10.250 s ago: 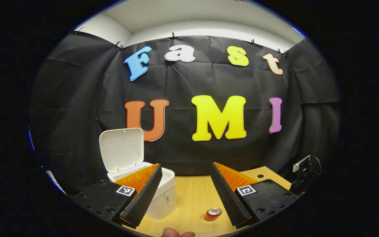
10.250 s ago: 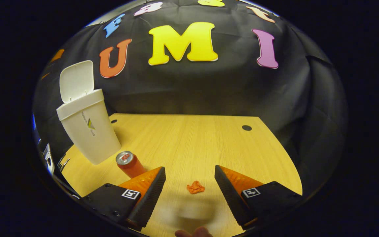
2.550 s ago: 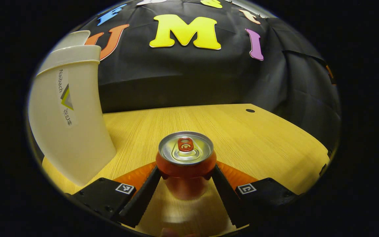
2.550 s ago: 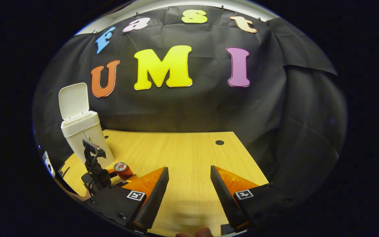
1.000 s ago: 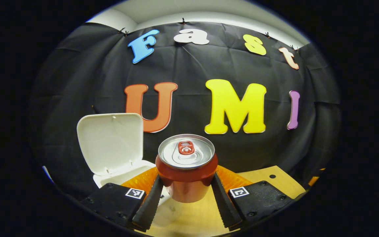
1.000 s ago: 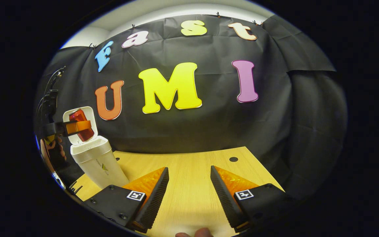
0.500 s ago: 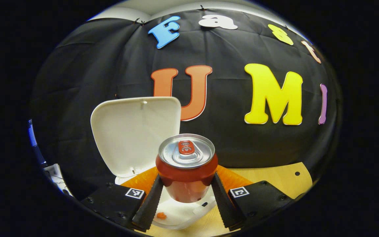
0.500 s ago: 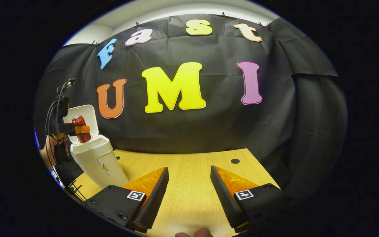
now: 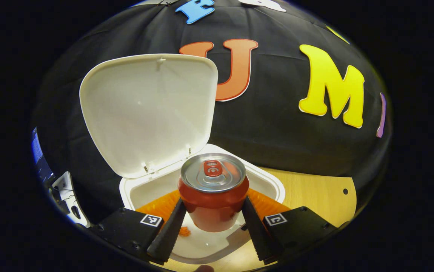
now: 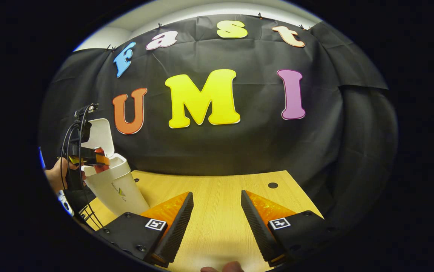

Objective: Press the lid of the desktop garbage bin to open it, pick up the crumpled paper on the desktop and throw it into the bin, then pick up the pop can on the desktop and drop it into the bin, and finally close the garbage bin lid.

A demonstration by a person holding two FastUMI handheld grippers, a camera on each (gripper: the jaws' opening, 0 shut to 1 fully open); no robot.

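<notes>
In the left gripper view my left gripper (image 9: 212, 226) is shut on a red pop can (image 9: 213, 192), held upright over the mouth of the white bin (image 9: 270, 185). The bin's lid (image 9: 147, 111) stands open behind the can. A scrap of orange crumpled paper (image 9: 183, 231) lies inside the bin. In the right gripper view, the left gripper (image 10: 100, 159) with the can (image 10: 100, 155) hangs at the rim of the bin (image 10: 115, 187) at far left. My right gripper (image 10: 215, 221) is open over the wooden desk (image 10: 217, 189), with nothing between its fingers.
A hand (image 10: 53, 175) holds the left gripper, with cables hanging from it. The desk has a small round hole (image 10: 273, 185) near its back right corner. Black cloth walls close off the back and the right side.
The left gripper has carried the can forward and down, over the open bin's mouth; the bin and lid loom larger. The right gripper has stayed nearly still.
</notes>
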